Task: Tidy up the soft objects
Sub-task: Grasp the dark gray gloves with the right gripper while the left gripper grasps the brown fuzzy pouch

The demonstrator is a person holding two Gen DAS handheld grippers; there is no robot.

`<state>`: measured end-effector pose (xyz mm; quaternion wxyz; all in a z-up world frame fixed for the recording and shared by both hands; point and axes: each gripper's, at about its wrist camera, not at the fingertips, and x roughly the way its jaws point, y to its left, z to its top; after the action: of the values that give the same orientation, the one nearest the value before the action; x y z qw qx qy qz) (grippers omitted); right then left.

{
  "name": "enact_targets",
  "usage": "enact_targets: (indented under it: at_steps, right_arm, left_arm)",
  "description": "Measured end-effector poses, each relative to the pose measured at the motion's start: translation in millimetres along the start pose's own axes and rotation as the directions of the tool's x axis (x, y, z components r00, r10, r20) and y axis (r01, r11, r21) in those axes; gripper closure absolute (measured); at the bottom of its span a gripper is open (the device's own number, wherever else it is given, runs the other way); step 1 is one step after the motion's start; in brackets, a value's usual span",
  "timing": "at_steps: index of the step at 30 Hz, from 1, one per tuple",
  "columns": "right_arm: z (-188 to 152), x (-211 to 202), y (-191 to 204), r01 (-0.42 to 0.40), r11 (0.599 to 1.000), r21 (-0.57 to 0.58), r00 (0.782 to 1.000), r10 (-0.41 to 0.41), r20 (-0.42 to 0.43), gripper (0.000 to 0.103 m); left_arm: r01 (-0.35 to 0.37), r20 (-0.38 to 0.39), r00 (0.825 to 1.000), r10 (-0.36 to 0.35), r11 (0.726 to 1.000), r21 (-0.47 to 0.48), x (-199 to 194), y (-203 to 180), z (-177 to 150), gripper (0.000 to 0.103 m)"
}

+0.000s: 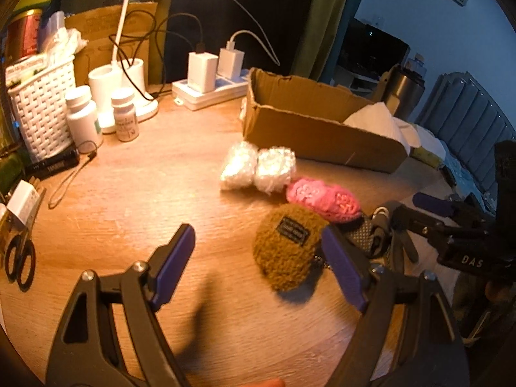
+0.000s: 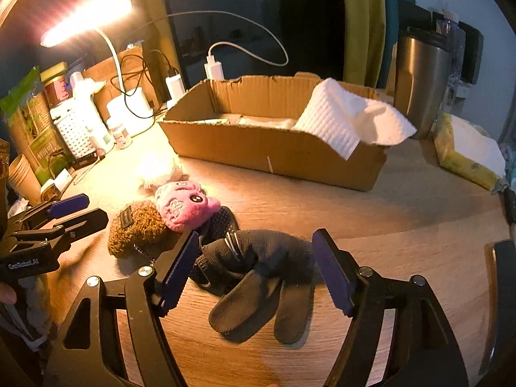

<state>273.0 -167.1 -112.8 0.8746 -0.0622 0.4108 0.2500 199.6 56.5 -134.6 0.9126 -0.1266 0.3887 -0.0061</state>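
A fuzzy olive-brown pouch (image 1: 288,246) with a black label lies on the wooden table, just left of my left gripper's right finger. My left gripper (image 1: 258,258) is open and empty. A pink plush (image 1: 322,198) lies behind the pouch, and two white crinkly bundles (image 1: 258,169) lie further back. A black glove (image 2: 254,277) lies between the fingers of my open right gripper (image 2: 254,264). The pouch (image 2: 135,225) and pink plush (image 2: 185,206) show to its left. A cardboard box (image 2: 274,148) holds a white cloth (image 2: 345,119).
A lamp base (image 1: 129,96), pill bottles (image 1: 84,116), a white basket (image 1: 42,109) and a power strip (image 1: 206,93) stand at the back left. Scissors (image 1: 19,258) lie at the left edge. A steel tumbler (image 2: 422,80) and tissue pack (image 2: 467,154) stand right of the box.
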Motion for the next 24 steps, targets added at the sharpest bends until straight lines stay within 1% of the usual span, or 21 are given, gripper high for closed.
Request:
enact_targets:
  at_steps: [5,9,15,19,24]
  right_arm:
    - [0,10,-4,-0.005,1.000,0.005,1.000,0.005,-0.018,0.027]
    - [-1,17,-8,-0.010,1.000,0.012,0.999,0.010,-0.034,0.027]
    - [-3,28,-12,-0.037,0.999,0.024,0.998,0.039,-0.054,0.027]
    - [-5,36,-13,-0.062,0.997,0.046,0.995,0.065,-0.070,0.026]
    - [-6,37,-10,-0.062,0.998,0.022,0.996,0.064,-0.065,0.026]
  left_arm:
    - [0.007,-0.026,1.000,-0.007,1.000,0.019,10,-5,1,0.021]
    - [-0.010,-0.068,0.998,0.013,0.999,0.042,23,-9,1,0.021]
    - [-0.040,-0.109,0.993,0.048,0.997,0.072,39,-13,1,0.021]
    - [-0.068,-0.108,0.991,0.080,0.991,0.114,44,-20,0,0.021]
    - [-0.089,-0.104,0.989,0.104,0.986,0.144,47,-25,-1,0.021]
